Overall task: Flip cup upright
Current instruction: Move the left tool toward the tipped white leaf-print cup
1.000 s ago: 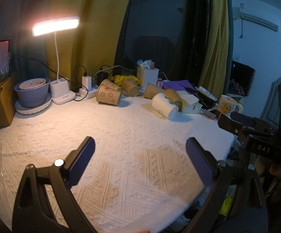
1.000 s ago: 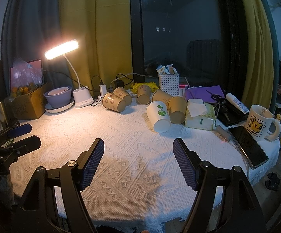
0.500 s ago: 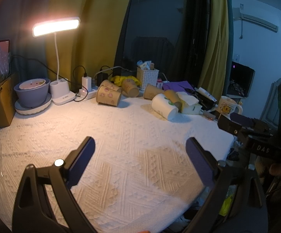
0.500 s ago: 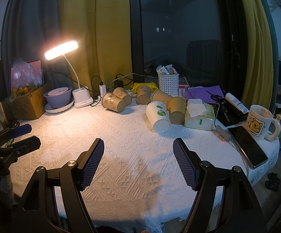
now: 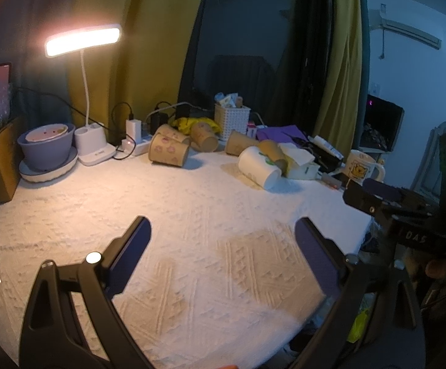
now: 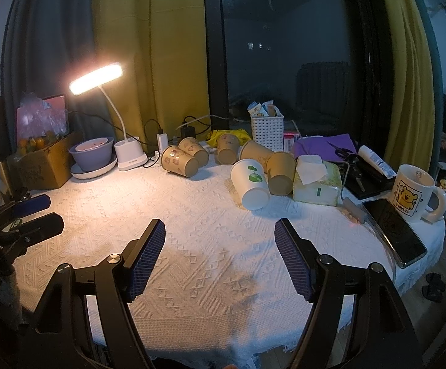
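Observation:
Several paper cups lie on their sides at the back of the white tablecloth. A white cup with a green print lies nearest, base toward me. Brown cups lie beside it and further left. My right gripper is open and empty, over the cloth well in front of the cups. My left gripper is open and empty, also short of the cups. Each gripper shows in the other's view, the left at the table's left and the right at its right.
A lit desk lamp, a purple bowl on a plate and a cardboard box stand at the back left. A white basket, tissue pack, phone and bear mug stand on the right.

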### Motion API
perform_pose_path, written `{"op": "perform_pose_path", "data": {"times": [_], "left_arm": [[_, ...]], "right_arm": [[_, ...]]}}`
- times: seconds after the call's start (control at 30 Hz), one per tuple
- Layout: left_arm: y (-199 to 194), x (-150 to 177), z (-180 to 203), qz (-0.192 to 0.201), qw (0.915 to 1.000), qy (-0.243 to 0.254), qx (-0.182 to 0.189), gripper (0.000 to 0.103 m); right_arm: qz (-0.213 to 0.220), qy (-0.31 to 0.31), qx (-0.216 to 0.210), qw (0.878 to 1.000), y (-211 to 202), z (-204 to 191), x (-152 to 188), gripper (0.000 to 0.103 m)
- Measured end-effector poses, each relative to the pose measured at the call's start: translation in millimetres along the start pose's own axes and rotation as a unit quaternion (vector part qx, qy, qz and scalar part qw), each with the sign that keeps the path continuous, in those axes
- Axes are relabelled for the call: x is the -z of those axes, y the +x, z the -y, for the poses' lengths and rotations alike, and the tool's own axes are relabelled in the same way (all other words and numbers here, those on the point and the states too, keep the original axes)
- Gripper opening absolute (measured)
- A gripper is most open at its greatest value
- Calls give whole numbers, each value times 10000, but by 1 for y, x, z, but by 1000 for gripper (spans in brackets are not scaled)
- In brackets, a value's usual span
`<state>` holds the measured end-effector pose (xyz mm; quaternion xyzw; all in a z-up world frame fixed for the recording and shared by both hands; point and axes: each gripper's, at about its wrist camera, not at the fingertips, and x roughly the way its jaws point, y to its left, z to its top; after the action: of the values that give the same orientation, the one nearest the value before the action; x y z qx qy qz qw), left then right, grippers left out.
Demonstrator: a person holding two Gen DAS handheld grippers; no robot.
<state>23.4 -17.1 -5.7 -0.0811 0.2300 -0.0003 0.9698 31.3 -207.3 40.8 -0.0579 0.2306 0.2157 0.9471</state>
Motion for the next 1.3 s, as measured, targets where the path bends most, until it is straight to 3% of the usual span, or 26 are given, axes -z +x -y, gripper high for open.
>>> {"op": "perform_pose_path", "data": {"times": [0.73,1.3], "left_arm": [[110,-41,49,-902,9953,334,98,96],[221,-77,58,-1672,9856,36,266,96]], "right_arm": [[-324,385,197,9985,66,95,-6,76],[-559,429,236,9972,129,144,-35,76]]}}
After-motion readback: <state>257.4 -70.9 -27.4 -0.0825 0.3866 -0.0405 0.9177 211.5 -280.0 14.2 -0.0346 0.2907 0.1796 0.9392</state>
